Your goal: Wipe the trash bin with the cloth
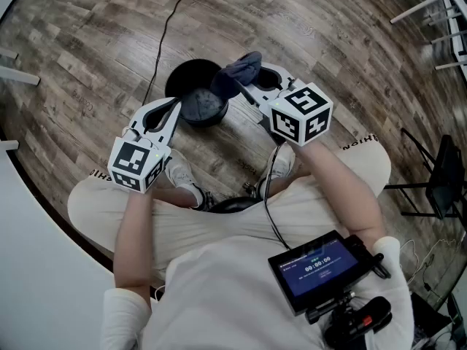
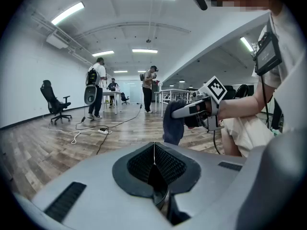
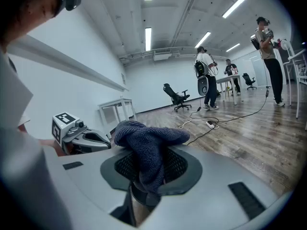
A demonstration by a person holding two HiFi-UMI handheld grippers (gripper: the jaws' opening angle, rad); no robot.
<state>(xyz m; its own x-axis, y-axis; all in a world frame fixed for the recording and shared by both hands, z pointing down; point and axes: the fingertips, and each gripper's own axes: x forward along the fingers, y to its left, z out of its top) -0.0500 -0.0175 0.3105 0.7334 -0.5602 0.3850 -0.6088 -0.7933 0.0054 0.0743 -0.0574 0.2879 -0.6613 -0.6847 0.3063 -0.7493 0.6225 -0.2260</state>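
Observation:
A round black trash bin (image 1: 184,79) stands on the wooden floor in front of the seated person, seen from above in the head view. My right gripper (image 1: 244,84) is shut on a dark blue knitted cloth (image 1: 237,73), which hangs over the bin's right rim. In the right gripper view the cloth (image 3: 148,143) bunches up between the pads. My left gripper (image 1: 175,106) is shut with nothing in it, just at the bin's near left edge. The left gripper view shows its closed pads (image 2: 154,164) and, beyond them, the right gripper with the cloth (image 2: 173,121).
A black cable (image 1: 166,28) runs across the floor behind the bin. A black chair (image 1: 440,177) and white table legs (image 1: 430,6) stand at the right. A monitor (image 1: 321,267) hangs at the person's chest. Other people (image 2: 98,87) and an office chair (image 2: 53,102) are far off.

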